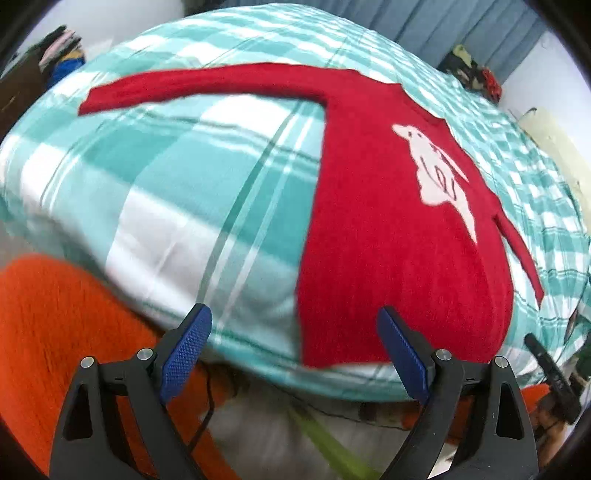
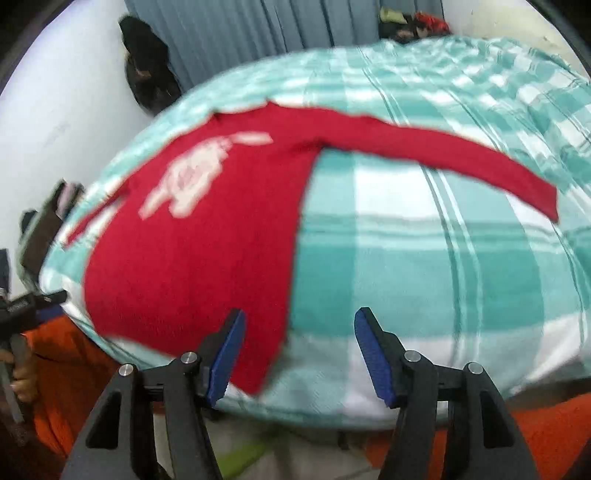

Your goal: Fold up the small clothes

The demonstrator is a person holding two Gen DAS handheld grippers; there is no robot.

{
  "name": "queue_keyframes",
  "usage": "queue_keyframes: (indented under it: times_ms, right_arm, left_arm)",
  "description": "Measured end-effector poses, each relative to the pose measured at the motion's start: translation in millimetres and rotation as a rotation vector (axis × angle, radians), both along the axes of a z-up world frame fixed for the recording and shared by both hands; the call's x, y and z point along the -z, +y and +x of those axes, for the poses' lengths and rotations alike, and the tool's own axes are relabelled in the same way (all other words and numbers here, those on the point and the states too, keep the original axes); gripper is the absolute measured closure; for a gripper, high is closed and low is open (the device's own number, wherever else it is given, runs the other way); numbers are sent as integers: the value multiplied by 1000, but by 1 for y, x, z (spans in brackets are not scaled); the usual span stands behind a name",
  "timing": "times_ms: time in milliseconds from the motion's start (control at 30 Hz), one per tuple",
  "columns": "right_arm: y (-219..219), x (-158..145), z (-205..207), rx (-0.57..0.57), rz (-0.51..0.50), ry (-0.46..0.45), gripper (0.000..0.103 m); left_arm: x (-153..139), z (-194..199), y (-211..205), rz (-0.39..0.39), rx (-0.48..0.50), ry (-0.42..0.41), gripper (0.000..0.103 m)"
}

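Note:
A small red long-sleeved sweater (image 1: 388, 236) with a white animal print lies flat on a teal and white checked bedcover (image 1: 177, 177), sleeves spread to both sides. It also shows in the right wrist view (image 2: 192, 266). My left gripper (image 1: 295, 350) is open and empty, held over the near edge of the bed at the sweater's hem, left corner. My right gripper (image 2: 299, 354) is open and empty at the hem's right corner. The left gripper also shows at the left edge of the right wrist view (image 2: 26, 310).
The checked bedcover (image 2: 424, 258) covers the whole bed. An orange blanket (image 1: 55, 325) lies below the near edge. Blue curtains (image 2: 236, 33) hang behind. Piles of clothes (image 1: 61, 48) sit at the far corners. A dark object (image 2: 147, 70) hangs on the wall.

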State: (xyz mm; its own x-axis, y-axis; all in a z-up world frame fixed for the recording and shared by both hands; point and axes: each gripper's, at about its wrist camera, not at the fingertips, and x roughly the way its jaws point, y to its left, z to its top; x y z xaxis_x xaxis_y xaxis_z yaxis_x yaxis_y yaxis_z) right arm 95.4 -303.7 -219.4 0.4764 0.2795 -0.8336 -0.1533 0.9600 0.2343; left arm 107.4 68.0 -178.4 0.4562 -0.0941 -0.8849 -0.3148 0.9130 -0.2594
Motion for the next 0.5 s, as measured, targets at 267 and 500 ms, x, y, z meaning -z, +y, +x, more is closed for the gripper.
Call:
queue_keyframes:
  times_ms: [267,500]
  right_arm:
    - [63,33,26,-169,40,59,42]
    - [-17,7,21,52,226,2,42]
  left_arm:
    - [30,61,-33,103,151,-44,10]
    - [30,32,-25,116,99,-131,10]
